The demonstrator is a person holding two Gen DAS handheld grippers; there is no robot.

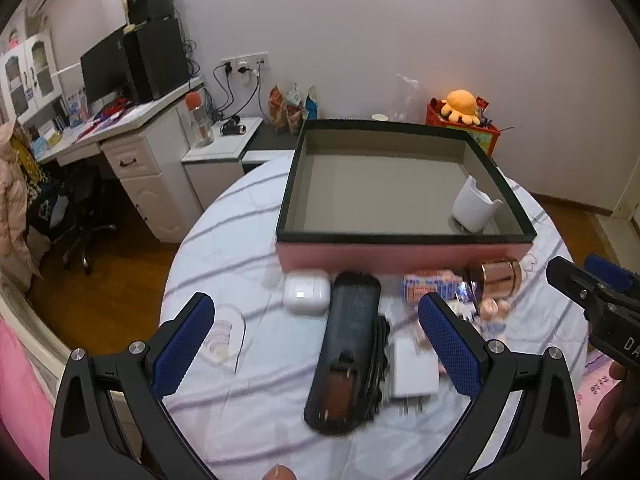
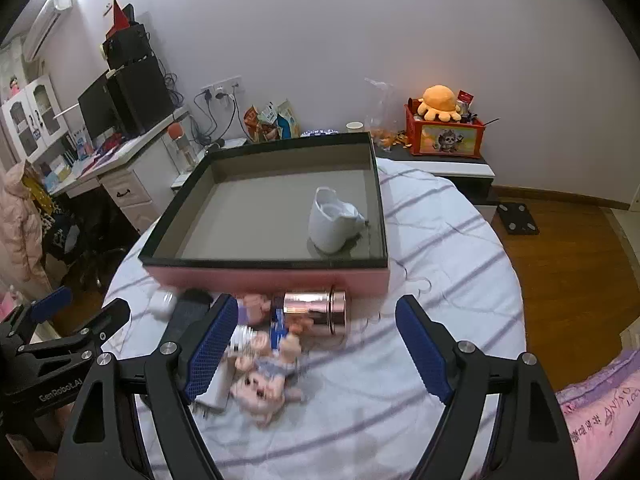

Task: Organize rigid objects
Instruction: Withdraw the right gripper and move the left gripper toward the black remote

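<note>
My left gripper [image 1: 316, 344] has its jaws wide apart, nothing between the pads, hovering over the table [image 1: 224, 240] with its striped cloth. My right gripper [image 2: 316, 344] is spread open too and empty.

Closest under the left claw: a black case [image 1: 348, 344] lying lengthwise, a white charger [image 1: 412, 372] just beside its right edge, a white earbud case [image 1: 306, 293] past its far left corner. The right view barely catches these: the earbud case [image 2: 164, 303] and black case [image 2: 190, 312] peek out behind my left finger.

The right view shows what the left mostly hides: a small doll [image 2: 264, 384] lying near my left pad, blurry, and a rose-gold tin [image 2: 314, 310] on its side, just in front of the box. From the left, the tin [image 1: 498, 278] shows at the right, with a blue-and-red packet [image 1: 430, 286] beside it.

Further back, the box [image 2: 272, 276], pink outside with a black rim, sits on the table. A white cup [image 2: 334, 220] stands inside, tilted, near the right wall; seen from the left too [image 1: 474, 206].

Behind it all, an orange plush [image 2: 438, 102] sits in a red crate by the wall.
</note>
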